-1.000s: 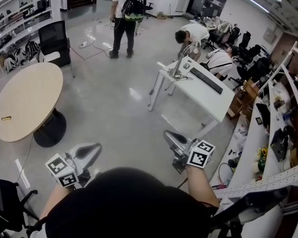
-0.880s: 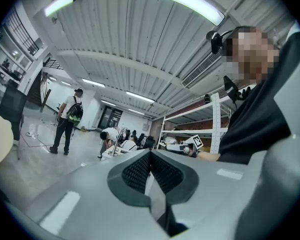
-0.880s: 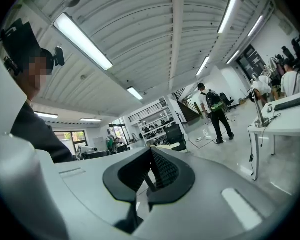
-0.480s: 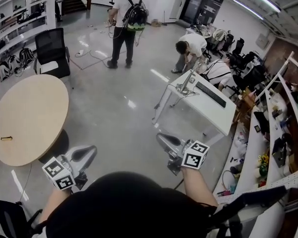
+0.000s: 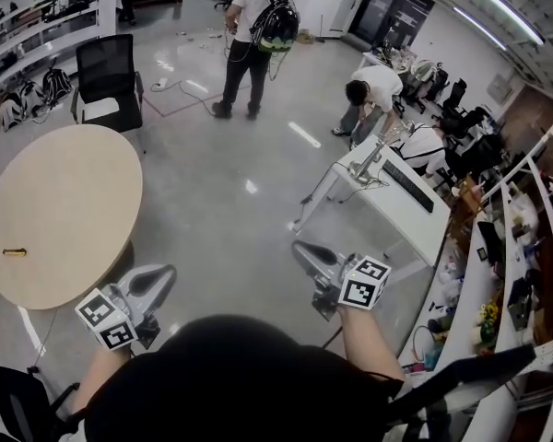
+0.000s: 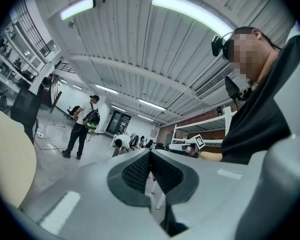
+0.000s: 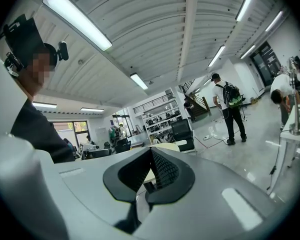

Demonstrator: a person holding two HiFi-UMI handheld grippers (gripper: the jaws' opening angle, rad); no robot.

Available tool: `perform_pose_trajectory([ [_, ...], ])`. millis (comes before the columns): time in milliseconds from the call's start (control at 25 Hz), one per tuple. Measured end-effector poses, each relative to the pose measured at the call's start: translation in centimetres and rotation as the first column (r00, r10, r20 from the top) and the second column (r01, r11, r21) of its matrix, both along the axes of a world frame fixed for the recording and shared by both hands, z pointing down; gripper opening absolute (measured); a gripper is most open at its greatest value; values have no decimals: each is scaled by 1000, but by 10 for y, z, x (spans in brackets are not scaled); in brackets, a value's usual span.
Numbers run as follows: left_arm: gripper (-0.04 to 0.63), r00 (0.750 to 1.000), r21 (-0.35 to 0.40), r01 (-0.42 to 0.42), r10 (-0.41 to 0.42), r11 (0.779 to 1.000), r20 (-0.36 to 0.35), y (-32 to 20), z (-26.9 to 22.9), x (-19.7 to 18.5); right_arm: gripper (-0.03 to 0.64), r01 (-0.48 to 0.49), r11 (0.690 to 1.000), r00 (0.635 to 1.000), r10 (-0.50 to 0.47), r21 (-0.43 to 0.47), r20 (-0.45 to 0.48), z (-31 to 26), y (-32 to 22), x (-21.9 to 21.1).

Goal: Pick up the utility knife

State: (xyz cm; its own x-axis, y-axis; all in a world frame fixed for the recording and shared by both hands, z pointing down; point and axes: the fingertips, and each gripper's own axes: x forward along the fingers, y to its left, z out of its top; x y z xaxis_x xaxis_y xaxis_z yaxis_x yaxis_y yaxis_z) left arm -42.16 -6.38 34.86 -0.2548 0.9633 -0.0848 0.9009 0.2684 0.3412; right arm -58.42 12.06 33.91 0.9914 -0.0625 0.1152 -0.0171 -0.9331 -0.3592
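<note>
On the counter lay the knife, well apart from the left tool and right tool; both were closed, empty.

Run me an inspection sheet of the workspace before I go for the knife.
Surface: round table, pale wood top, to the left of both grippers.
Job's things: small yellow item lying near the table's left edge, likely the utility knife; too small to confirm.
Clutter: nothing seen on the table besides it.
Grippers: left gripper and right gripper both shut and empty, held over the floor, not at the table.
Cables: floor cable beside the standing person.
Surroundings: standing person with backpack, bent-over person, white desk, black chair.
</note>
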Motion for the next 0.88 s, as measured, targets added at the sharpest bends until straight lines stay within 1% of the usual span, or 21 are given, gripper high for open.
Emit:
perform_pose_trajectory([
  [200,-6,999,23,31,-32,999,6,17,11,16,15,29,999,1000,-29,15,-3,8,24,22],
  [440,-6,997,55,70,-69,996,-18,65,18,17,15,68,996,998,-67,59,-22,28,79,32],
  [600,-6,992,42,123,-122,991,-42,118,6,11,15,112,992,993,-109,60,-47,24,139,34],
  [720,-7,989,21,137,-136,990,-58,165,-7,-4,15,140,989,989,-137,41,-60,9,190,30],
  [880,-7,986,20,158,-156,987,-66,224,-15,-19,15,156,987,984,-153,32,-88,-3,254,18],
])
